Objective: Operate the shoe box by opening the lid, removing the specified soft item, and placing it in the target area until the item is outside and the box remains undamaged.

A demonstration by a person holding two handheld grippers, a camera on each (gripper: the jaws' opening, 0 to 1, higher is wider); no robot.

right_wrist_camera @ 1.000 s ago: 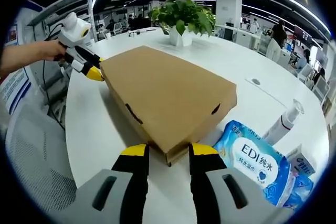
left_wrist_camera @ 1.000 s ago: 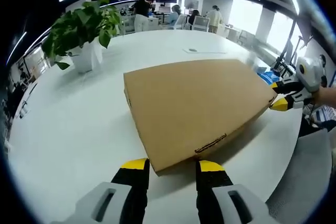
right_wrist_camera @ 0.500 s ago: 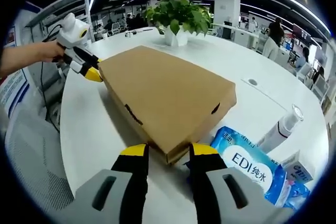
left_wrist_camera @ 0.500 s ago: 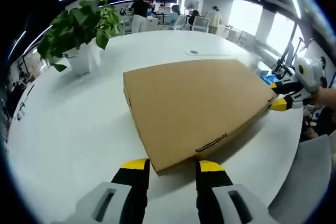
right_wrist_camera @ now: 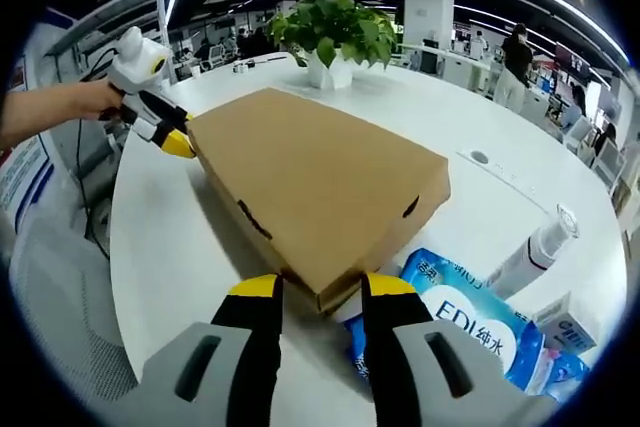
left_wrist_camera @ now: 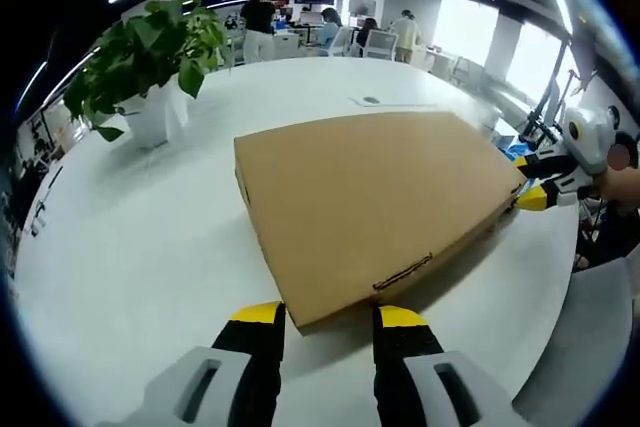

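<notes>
1. Cardboard, plain and brown: the shoe box lies flat on the white table with its lid down, so the soft item, if it is inside, is hidden and nothing is out yet.

2. Left gripper sits at the near corner of the box, one yellow-tipped jaw on each side of that corner. The jaws stand apart with a gap between them, gripping nothing; I cannot tell whether they touch the cardboard. From the right gripper view it appears at the far corner, held by a hand.

3. Right gripper is at the opposite corner in the same way, jaws spread, straddling the corner and clamped on nothing. The left gripper view shows it at the box's far right corner.

4. My reading is that the two are set at diagonal corners to steady the box and find the lid's edge, so it can be raised evenly without tearing.

5. Slots in the side walls suggest a tucked closure; prying there roughly could rip the board.

6. Just beside the right gripper lies a blue wipes pack, with a white bottle and a small carton near it.

7. A potted plant stands well apart across the table, and people move about the office behind it.
</notes>
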